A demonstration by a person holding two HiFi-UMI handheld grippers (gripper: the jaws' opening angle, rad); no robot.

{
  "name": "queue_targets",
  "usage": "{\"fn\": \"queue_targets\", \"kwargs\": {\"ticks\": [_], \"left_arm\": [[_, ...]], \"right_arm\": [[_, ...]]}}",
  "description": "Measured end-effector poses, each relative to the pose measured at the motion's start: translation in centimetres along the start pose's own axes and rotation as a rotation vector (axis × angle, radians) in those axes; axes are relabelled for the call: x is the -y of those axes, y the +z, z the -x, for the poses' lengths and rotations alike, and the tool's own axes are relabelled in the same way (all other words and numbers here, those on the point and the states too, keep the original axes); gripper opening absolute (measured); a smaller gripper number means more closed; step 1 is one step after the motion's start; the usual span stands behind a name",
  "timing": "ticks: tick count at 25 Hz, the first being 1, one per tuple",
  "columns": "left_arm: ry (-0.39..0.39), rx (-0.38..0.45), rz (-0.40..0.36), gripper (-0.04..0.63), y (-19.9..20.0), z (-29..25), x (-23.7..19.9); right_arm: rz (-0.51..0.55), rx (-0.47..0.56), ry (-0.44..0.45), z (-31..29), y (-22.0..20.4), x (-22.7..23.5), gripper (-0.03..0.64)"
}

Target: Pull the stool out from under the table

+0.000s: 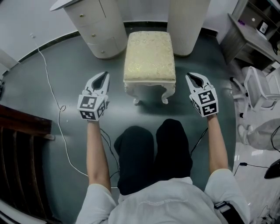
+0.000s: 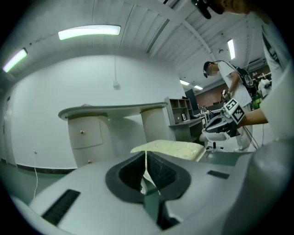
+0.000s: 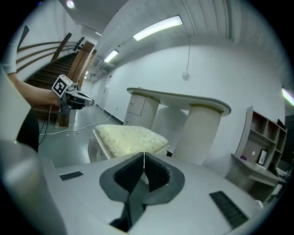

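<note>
Two grippers and one stool to enter. What lies furthest left?

Item one, white cable [image 1: 54, 103], loose on the grey floor [image 1: 39, 83] and trailing toward the person. Clear of the stool's path, I judge.

Next?

Item two, left gripper [image 1: 105, 75], held low just beside the stool's near left corner, not touching it. Jaws pressed together, nothing between them.

And the stool itself?

Item three, stool [image 1: 149, 57], cream padded seat, white curved legs. It stands on the floor between the two round pedestals [image 1: 186, 26] of the table [image 1: 65, 4]. Its far end is tucked between them and its near end faces the person's legs [image 1: 153, 148]. How far it reaches under the top I cannot tell from above. Not yet drawn out, by my reckoning.

Right side?

Item four, right gripper [image 1: 189, 77], mirror of the left. It sits just beside the near right corner, apart from it, jaws clenched on nothing.

Why flank it like that?

Likely to take the seat by both sides at once, so that it comes straight back and does not knock a pedestal. The jaws would have to open first to grip the frame.

Anything further right?

Item five, white office chair [image 1: 258, 94], well apart, no hindrance.
</note>
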State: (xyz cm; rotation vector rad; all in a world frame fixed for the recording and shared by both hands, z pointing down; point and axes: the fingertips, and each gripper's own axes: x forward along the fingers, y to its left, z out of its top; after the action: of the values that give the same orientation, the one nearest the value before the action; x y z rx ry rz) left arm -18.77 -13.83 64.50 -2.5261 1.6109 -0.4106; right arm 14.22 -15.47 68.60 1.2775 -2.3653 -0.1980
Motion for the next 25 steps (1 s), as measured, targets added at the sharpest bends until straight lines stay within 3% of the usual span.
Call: {"fn": "queue_targets", "kwargs": {"ticks": [5, 10, 16, 21, 25], "left_arm": [[-0.038, 0.078, -0.095, 0.018, 5.1, 0.0, 1.2], [-0.072, 0.116, -0.119, 0.018, 7.7, -0.4, 2.0], [-0.148, 0.072, -0.182, 0.018, 10.1, -3.1, 0.8], [-0.206, 0.032, -0.144, 0.018, 15.7, -4.7, -1.8], [-0.231, -0.001, -0.092, 0.018, 22.3, -4.7, -3.4]], "right_arm": [[0.039, 0.084, -0.013, 1.8, 5.1, 0.2, 0.015], [0.079, 0.152, -0.014, 2.5, 9.5, 0.6, 0.015], [0.07, 0.182, -0.045, 1.3, 14.4, 2.7, 0.015], [0.028, 0.119, 0.027, -0.4, 19.2, 4.3, 0.015], [0.014, 0.076, 0.048, 1.5, 26.1, 7.2, 0.015]]}}
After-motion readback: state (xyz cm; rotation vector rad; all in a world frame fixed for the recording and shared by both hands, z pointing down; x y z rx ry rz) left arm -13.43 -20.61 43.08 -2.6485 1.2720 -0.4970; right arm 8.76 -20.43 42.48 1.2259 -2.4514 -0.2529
